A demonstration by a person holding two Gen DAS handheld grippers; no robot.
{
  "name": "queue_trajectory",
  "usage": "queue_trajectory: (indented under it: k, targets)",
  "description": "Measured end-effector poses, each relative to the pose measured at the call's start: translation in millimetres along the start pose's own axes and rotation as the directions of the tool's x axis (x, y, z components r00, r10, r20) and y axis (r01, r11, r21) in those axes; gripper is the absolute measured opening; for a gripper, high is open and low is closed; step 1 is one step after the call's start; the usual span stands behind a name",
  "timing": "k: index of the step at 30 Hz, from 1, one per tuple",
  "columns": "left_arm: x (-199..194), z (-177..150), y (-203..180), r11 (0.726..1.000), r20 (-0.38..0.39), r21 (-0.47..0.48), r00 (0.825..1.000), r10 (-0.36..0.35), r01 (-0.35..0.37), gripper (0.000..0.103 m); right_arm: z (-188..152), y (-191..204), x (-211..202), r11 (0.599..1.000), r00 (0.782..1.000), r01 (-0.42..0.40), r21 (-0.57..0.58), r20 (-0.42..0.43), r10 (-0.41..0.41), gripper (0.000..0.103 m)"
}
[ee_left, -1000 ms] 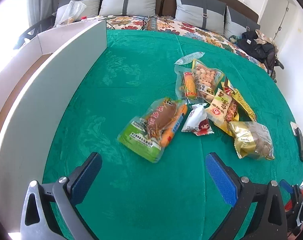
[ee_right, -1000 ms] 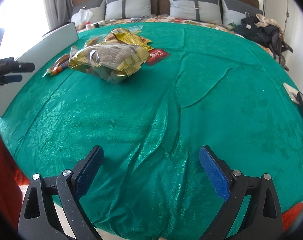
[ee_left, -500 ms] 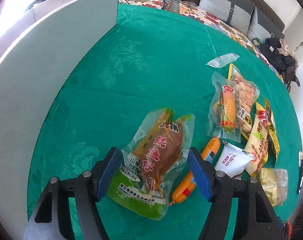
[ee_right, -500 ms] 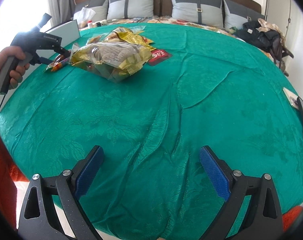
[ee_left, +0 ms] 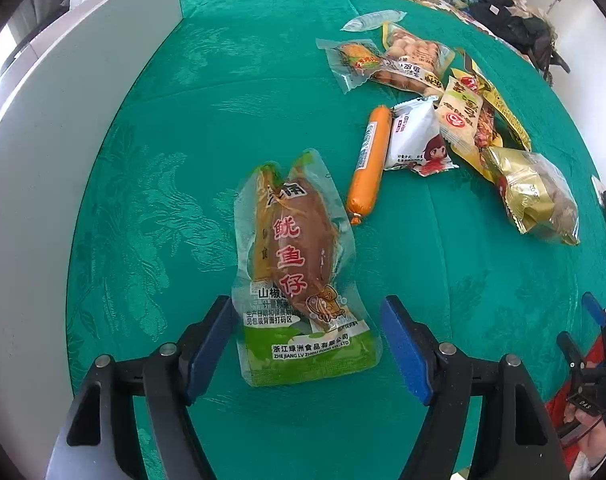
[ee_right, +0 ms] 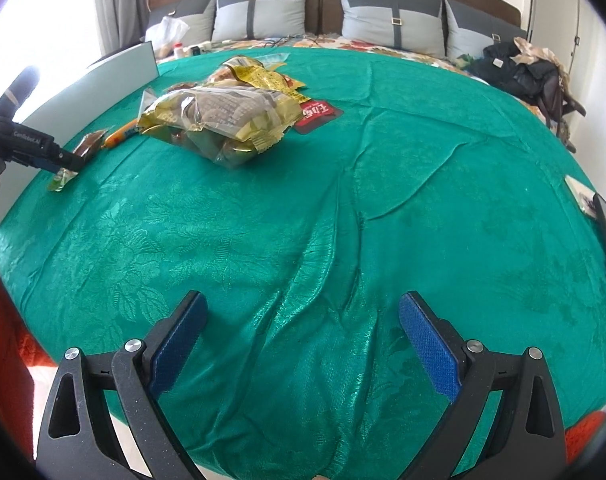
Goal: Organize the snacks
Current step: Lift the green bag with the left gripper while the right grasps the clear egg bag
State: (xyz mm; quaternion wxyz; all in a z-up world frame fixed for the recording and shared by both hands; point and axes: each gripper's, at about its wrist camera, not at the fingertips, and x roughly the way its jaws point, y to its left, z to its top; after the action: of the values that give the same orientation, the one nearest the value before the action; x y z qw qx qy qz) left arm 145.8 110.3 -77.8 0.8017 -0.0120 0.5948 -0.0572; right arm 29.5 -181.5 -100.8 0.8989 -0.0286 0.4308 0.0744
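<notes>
Green damask cloth is covering the work surface; entries are following view by view.

Left wrist view. The left gripper is pointing steeply down with its blue pads spread either side of the squid snack pouch, which is lying flat on the cloth apart from the main pile. The jaws are opening at this moment; the pouch's lower green end is sitting between them, and the pads are not pressing on it. To do the pick well, judging from this, the pads should be closing on the stiff sealed lower edge rather than the slippery clear film, and square across the pouch's width, so it is not twisting out. Readable writing: large red characters 鱿鱼仔, "山椒" below, and "ZHE JIANG LV ZHOU FOOD CO.,LTD" on the green band. An orange sausage stick is lying just beside the pouch, with small print too fine to read. A white packet with a cartoon girl, a corn pack and a gold foil bag are making up the pile to the right. A white board is standing along the left.

Right wrist view. The right gripper is hovering over bare cloth, fingers spread wide, nothing between them. The left gripper's body is showing "GenRobot.AI". A red packet is carrying white characters that are too small to make out.
</notes>
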Motion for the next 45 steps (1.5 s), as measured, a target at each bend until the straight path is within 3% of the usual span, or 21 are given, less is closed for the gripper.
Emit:
queue_trajectory:
  k: [2,5,8,9,10,14,21,24,28,30,33,36,39,42,45]
  targets:
    - [1,4,2,0.999,0.020,-0.012,0.999,0.041,-0.041,0.077,-1,0,0,1.000,1.000,0.002,0.002,0.007,-0.002,0.099]
    - [3,10,20,0.993,0.063,-0.115,0.998,0.019,-0.012,0.084,-2,-1,-1,1.000,1.000,-0.001,-0.003,0.011,0.001,0.099]
    - [1,8,26,0.986,0.097,-0.165,0.995,0.029,-0.013,0.079,-4,-2,-2,1.000,1.000,-0.004,-0.005,0.016,0.004,0.099]
    - [-1,5,24,0.987,0.112,-0.156,0.993,0.042,-0.025,0.065,-4,-2,-2,1.000,1.000,-0.003,-0.004,0.016,0.003,0.099]
    - [-3,0,20,0.990,0.126,-0.135,0.990,0.061,-0.044,0.059,-4,-2,-2,1.000,1.000,-0.002,-0.003,0.013,0.002,0.099]
    - [-9,-21,13,0.995,0.155,-0.095,0.988,0.025,-0.010,0.058,-2,-1,-1,1.000,1.000,-0.001,-0.001,-0.009,0.001,0.099]
    - [-21,-71,-3,0.995,0.238,-0.074,0.968,0.081,-0.065,0.059,-3,0,-1,1.000,1.000,-0.001,-0.006,-0.006,0.001,0.099]
    - [-20,-77,-6,0.995,0.256,-0.053,0.962,0.093,-0.082,0.059,-4,1,-2,1.000,1.000,-0.003,-0.011,-0.001,0.003,0.098]
    - [-22,-75,2,0.995,0.264,-0.092,0.963,0.061,-0.038,0.059,-4,4,-4,1.000,1.000,-0.003,-0.014,-0.026,0.003,0.098]
    - [-24,-77,8,0.993,0.272,-0.120,0.961,0.053,-0.021,0.059,1,11,-7,0.999,0.997,-0.038,-0.012,-0.070,0.037,0.098]
    - [-25,-78,13,0.991,0.278,-0.132,0.960,0.033,0.004,0.059,18,29,-23,0.988,0.987,-0.157,-0.007,-0.049,0.156,0.096]
    - [-25,-81,13,0.993,0.281,-0.121,0.959,0.029,0.006,0.059,50,51,-33,0.981,0.990,-0.141,-0.136,0.004,0.143,0.097]
    - [-25,-83,9,0.995,0.284,-0.098,0.958,0.041,-0.014,0.059,91,64,-21,0.941,0.994,-0.105,-0.323,-0.003,0.110,0.097]
    - [-24,-82,7,0.996,0.288,-0.086,0.956,0.052,-0.028,0.059,123,74,16,0.862,0.995,-0.084,-0.500,-0.096,0.041,0.097]
    - [-24,-81,10,0.995,0.294,-0.100,0.955,0.031,-0.002,0.059,138,82,52,0.810,0.984,-0.094,-0.579,-0.178,-0.013,0.097]
